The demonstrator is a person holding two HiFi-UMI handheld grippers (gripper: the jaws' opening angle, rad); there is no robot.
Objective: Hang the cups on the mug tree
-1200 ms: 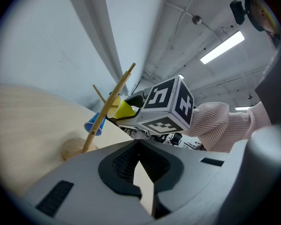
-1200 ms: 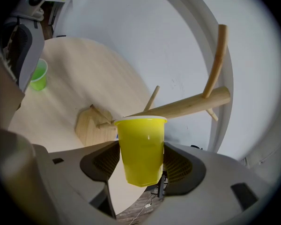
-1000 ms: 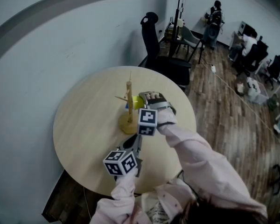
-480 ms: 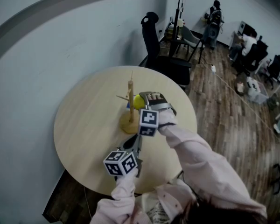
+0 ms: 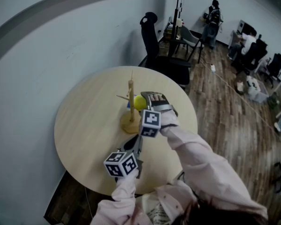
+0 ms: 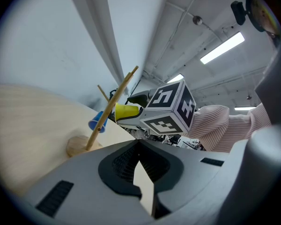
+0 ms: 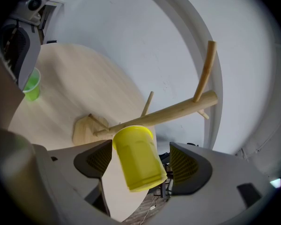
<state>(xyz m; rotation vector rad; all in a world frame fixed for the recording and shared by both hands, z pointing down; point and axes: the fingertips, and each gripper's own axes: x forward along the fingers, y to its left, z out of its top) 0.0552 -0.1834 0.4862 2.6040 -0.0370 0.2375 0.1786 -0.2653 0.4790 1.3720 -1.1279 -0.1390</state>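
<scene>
- Your R gripper [image 7: 139, 165] has its jaws spread wide; they've just been opening, w/ the yellow cup [image 7: 136, 159] sitting between them
- Right-hand pad stands clear of the cup w/ a visible gap; left-hand pad is just beside the cup wall, so nothing is pinched
- Yellow cup is off the table, tilted, one end up against the trunk of the mug tree [image 7: 178, 111]; its handle can't be seen, so can't tell which peg carries it
- In the head view the cup shows just right of the trunk, above the tree's round base [image 5: 128, 124]
- Blue cup [image 6: 97, 122] hangs lower on the same trunk, below the yellow one in your left gripper view
- Green cup [image 7: 32, 86] stands on the table [image 5: 84, 125], well apart from the tree, near the left edge of your right gripper view
- Your L gripper [image 6: 140, 146] has its jaws pressed together at the tips w/ nothing in them; it's low over the table's near side, pointing toward the tree
- R gripper's marker cube [image 6: 171, 108] fills the middle of the left gripper view, your striped sleeve [image 6: 220, 125] behind it
- Tree stands upright approx mid-table
</scene>
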